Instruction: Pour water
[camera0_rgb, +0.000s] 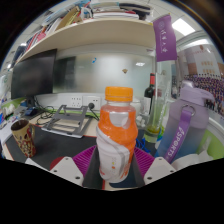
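orange bottle (117, 135) — clamped between fingers (84, 158)

Only 1 view is given, from a wide-angle camera riding on the hand-held gripper (112, 168) and looking forward along its 2 fingers, whose pink pads (84, 156) show at the bottom. It sits low, near desk height, and faces roughly level across the dark desk top (62, 142). It is very close to the orange-capped clear plastic bottle with a white label (116, 132), which stands between the fingers and fills the middle. Just beyond, to the right, rises a purple translucent jug (183, 128). Farther off, the view takes in a black monitor screen (32, 74), a white overhead shelf (90, 30) and a ceiling light panel (183, 27). With 1 camera, no second view shares the scene.
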